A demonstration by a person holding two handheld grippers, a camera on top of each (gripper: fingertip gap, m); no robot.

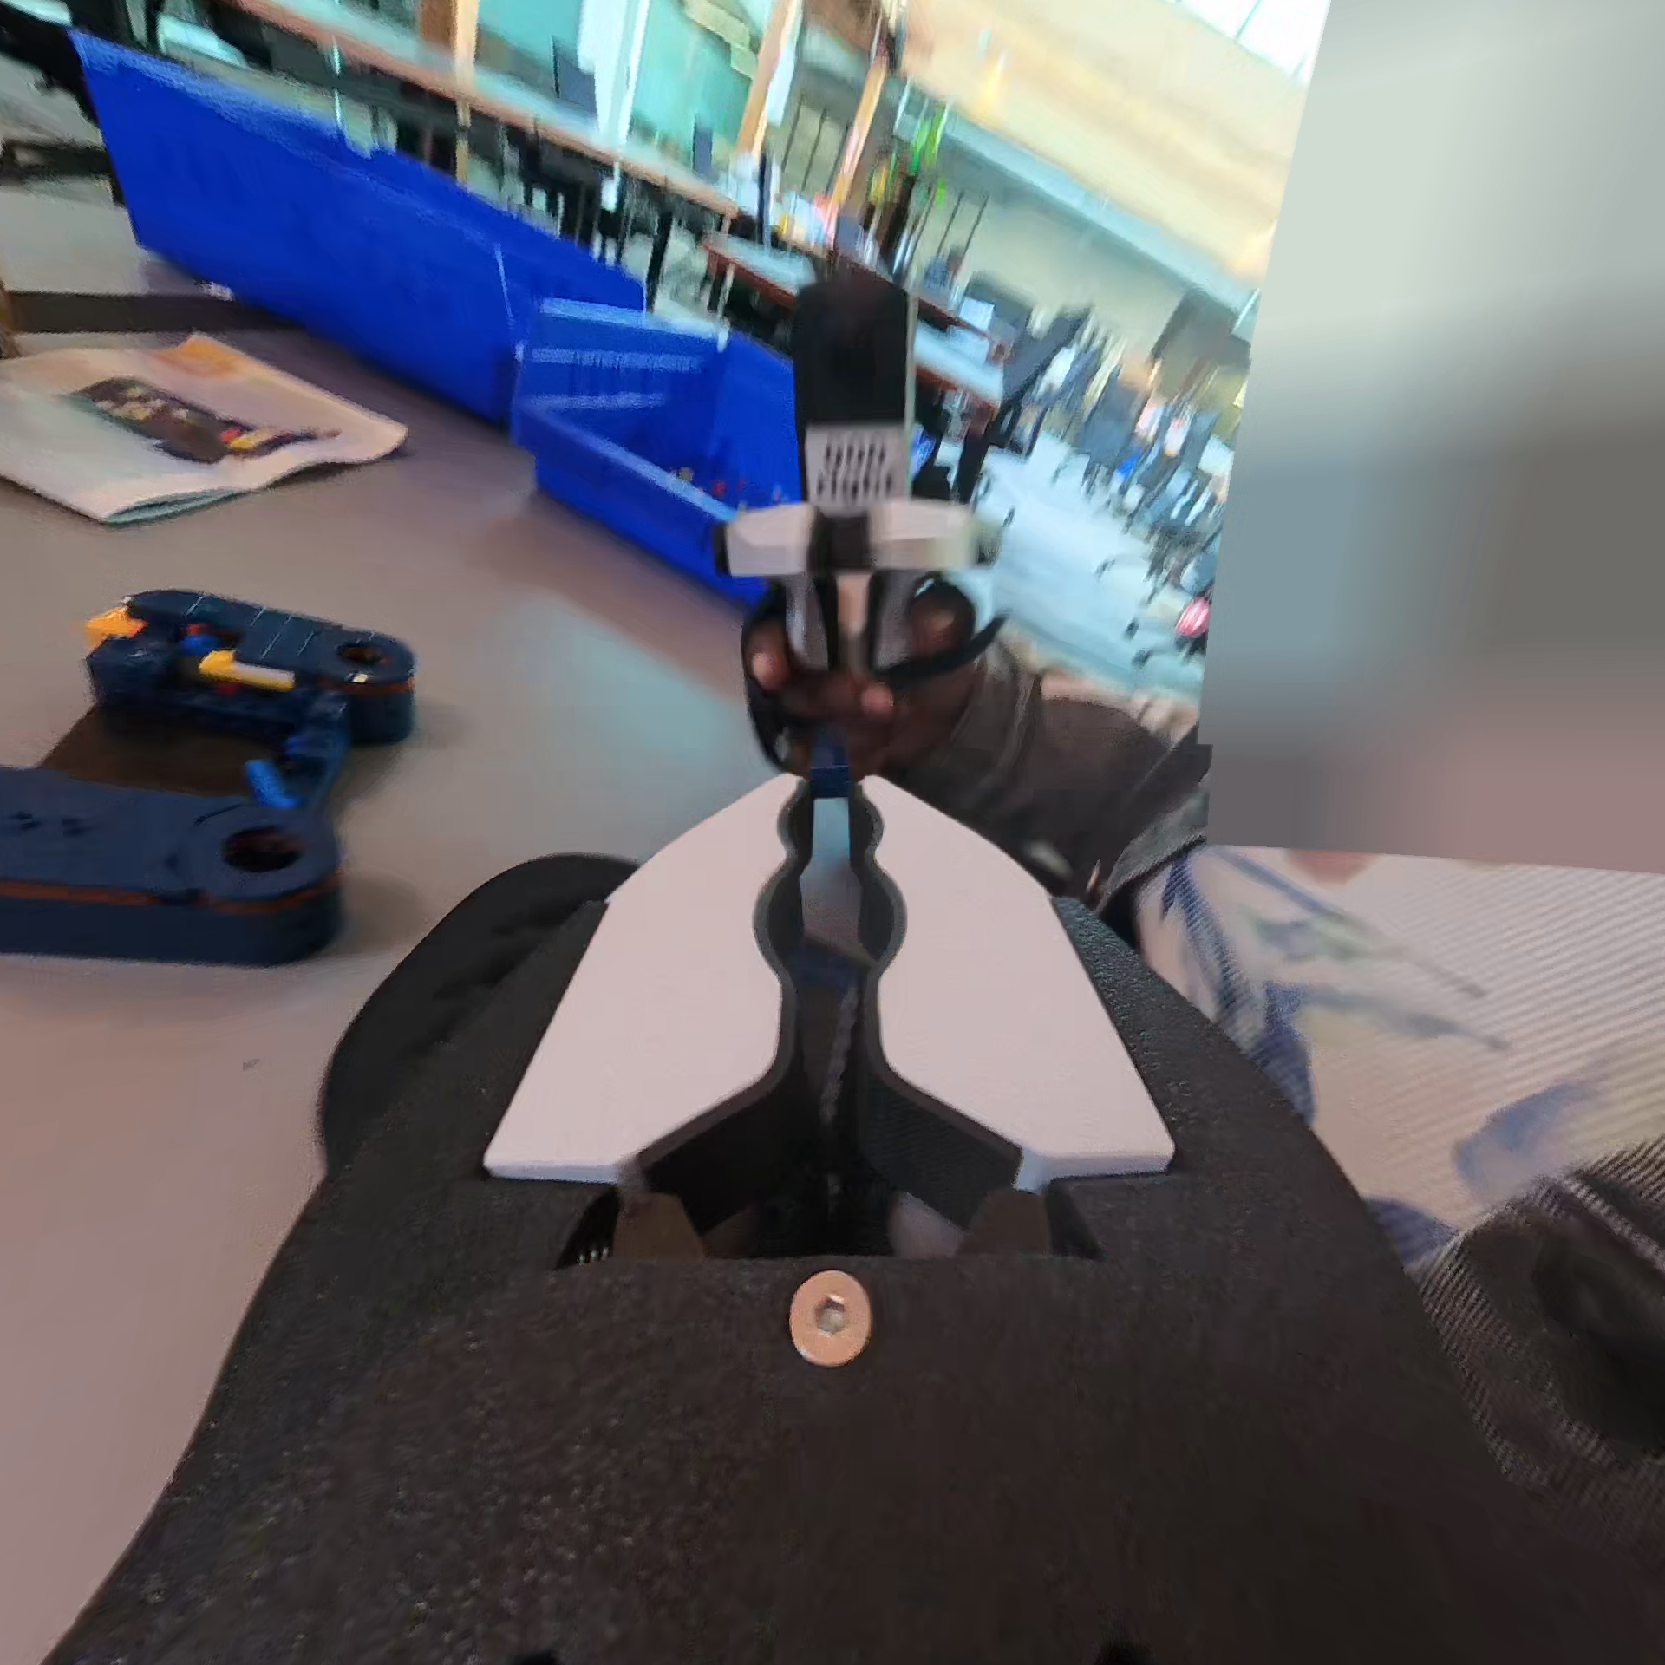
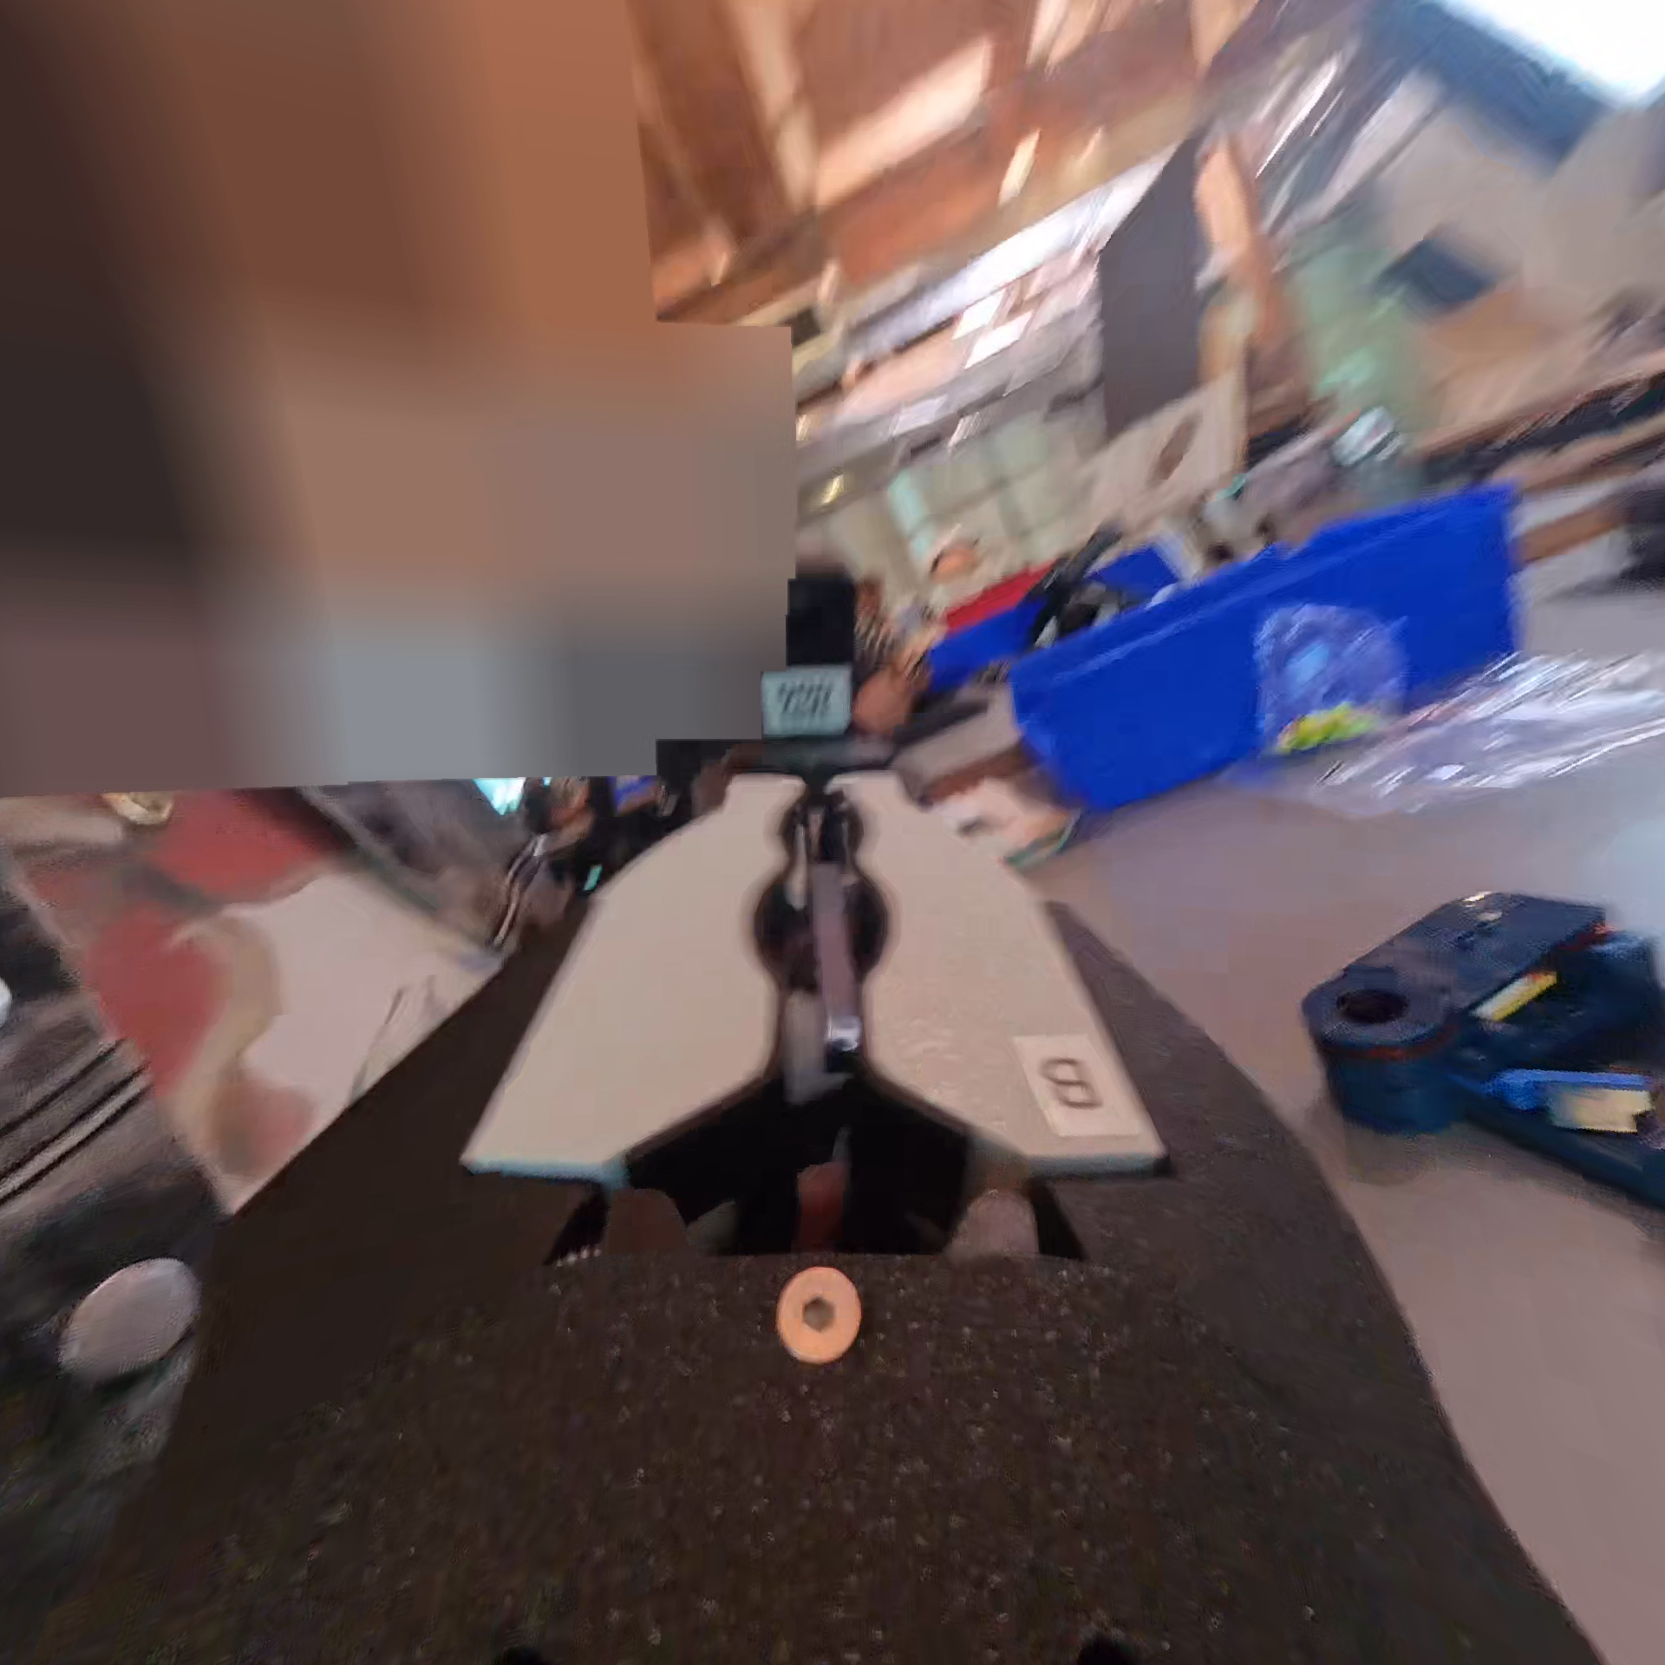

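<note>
Holding both tools up over the grey table [image 1: 559, 685], tip to tip, you have little margin, so judge your grip from what shows. Your left gripper [image 1: 827, 793] has its fingers drawn almost together, and their tips pinch a small dark blue piece [image 1: 829, 766] that pokes out towards the right gripper [image 1: 851, 577] facing it. In the right wrist view, the right gripper [image 2: 824, 802] also has its fingers close. A thin pale strip shows in the gap, but blur hides whether they clamp anything. The left gripper [image 2: 806, 703] sits just beyond those tips. Since the pinch is only at the very tips, I'd squeeze evenly and move slowly, as a twist could likely flick the piece out. The blue brick-built assembly [image 1: 243, 667] lies on the table well to your left, near a booklet [image 1: 180, 423] and the blue bins [image 1: 631, 450], and none of them touches either tool.
</note>
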